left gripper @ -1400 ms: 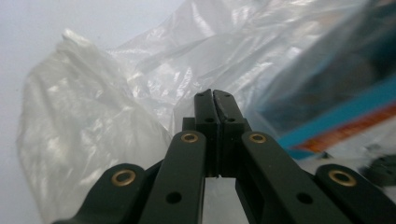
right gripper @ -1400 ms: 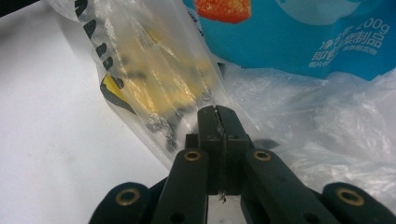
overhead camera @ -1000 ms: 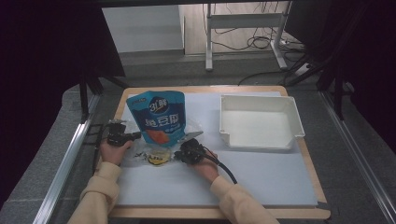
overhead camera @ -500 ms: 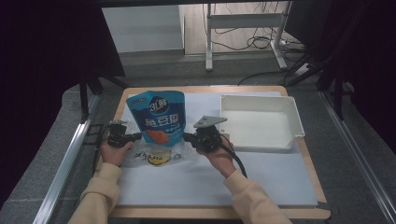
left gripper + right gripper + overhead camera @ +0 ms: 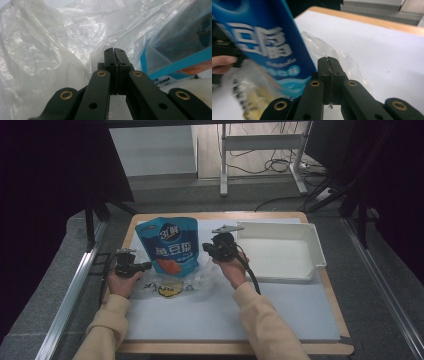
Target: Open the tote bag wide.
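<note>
Starting with the biggest piece, the wooden table (image 5: 150, 220) with its white mat (image 5: 280, 305) spreads beneath both grippers, and the white plastic tray (image 5: 280, 251) lies just to the right of the right gripper (image 5: 206, 248). Between the two grippers stands the blue snack pouch (image 5: 172, 246), upright with its printed face toward the high camera, its lower part down inside the clear plastic bag (image 5: 172, 282) that lies crumpled on the mat. The right gripper is raised off the mat at the pouch's right edge, jaws pressed tight together; thin film seems to lie in the seam, though I can't be sure from its own view. The left gripper (image 5: 148, 266) sits low at the bag's left side, jaws closed flat, bag film (image 5: 50, 50) bunched all round the tips; whether it pinches the film I can't tell.
</note>
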Demonstrator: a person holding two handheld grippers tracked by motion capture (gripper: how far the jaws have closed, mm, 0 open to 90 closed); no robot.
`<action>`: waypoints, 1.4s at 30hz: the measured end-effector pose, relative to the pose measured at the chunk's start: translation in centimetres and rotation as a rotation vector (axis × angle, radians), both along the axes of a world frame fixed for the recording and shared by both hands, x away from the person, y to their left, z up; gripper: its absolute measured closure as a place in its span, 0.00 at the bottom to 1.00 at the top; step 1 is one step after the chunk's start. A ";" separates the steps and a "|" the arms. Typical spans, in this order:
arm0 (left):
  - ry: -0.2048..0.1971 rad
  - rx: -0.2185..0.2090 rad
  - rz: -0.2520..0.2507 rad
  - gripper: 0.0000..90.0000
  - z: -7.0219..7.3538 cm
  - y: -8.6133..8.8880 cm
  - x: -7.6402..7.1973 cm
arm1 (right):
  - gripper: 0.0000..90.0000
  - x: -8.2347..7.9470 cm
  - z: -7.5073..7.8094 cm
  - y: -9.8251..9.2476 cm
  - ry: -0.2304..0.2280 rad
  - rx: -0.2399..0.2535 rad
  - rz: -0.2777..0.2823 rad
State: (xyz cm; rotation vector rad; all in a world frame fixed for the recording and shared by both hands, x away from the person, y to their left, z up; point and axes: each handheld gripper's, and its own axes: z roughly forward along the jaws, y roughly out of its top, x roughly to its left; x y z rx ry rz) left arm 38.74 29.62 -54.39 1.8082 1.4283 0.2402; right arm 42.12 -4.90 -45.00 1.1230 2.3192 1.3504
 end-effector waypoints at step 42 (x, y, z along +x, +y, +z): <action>-0.002 0.005 -0.004 1.00 -0.1 -0.3 -0.1 | 0.98 0.9 -7.2 2.7 0.042 -0.131 -0.196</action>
